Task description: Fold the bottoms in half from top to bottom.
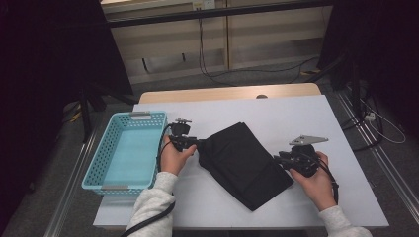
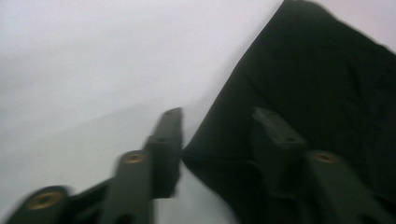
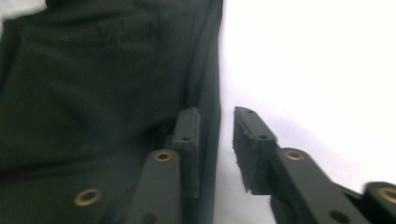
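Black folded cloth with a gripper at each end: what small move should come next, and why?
Probably close both grippers on the cloth's edges. The black folded cloth lies flat on the white table, the left gripper and right gripper each straddle an edge with jaws apart, and the blue basket waits beside it.

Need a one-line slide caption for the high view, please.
Left gripper and right gripper, jaws open, flank folded black cloth beside blue basket.

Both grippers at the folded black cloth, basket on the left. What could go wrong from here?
1. Both the left gripper and right gripper have open jaws straddling an edge of the black cloth; closing may pinch one layer, undoing the fold.
2. Carried toward the blue basket, it may snag on the rim.
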Tool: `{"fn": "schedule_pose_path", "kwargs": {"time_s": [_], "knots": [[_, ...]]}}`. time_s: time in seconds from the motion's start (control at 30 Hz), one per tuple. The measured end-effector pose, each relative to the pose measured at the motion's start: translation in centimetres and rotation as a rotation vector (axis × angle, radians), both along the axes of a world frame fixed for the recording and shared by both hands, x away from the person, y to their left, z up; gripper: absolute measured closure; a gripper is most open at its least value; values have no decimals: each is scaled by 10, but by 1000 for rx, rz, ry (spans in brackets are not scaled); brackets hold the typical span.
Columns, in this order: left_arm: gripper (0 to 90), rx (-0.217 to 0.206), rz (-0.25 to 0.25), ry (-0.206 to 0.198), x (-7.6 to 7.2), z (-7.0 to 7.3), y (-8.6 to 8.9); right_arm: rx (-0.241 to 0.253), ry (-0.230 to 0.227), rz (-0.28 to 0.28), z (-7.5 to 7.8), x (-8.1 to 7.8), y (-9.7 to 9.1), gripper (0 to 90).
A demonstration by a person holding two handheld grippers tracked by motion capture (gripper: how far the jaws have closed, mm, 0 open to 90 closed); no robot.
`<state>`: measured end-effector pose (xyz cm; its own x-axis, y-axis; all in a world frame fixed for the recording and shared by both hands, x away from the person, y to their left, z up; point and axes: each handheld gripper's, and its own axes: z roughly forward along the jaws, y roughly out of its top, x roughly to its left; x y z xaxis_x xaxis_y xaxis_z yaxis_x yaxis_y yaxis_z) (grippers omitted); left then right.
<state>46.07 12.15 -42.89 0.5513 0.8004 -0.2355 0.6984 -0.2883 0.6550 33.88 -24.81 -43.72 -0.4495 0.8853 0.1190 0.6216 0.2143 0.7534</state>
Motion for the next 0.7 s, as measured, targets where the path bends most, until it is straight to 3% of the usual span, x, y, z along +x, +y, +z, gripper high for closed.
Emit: {"fn": "schedule_pose_path", "kwargs": {"time_s": [0.07, 0.1, 0.27, 0.47, 0.57, 0.7], "knots": [[418, 5, -32, -13, -12, 4, 1, 22, -9, 13, 2, 2, 4, 670], [397, 5, -32, -13, -12, 4, 1, 22, -9, 13, 2, 2, 4, 670], [326, -32, -113, -35, -39, 5, -5, 2, 17, 63, -1, 10, 22, 625], [306, -25, -192, -32, -55, 2, -16, 5, 48, 68, -5, 16, 28, 618], [307, -31, -200, -48, -63, 1, -21, 16, 49, 81, -4, 17, 31, 648], [322, -39, -240, -52, -74, -5, -30, -19, 85, 90, -10, 19, 34, 657]]}}
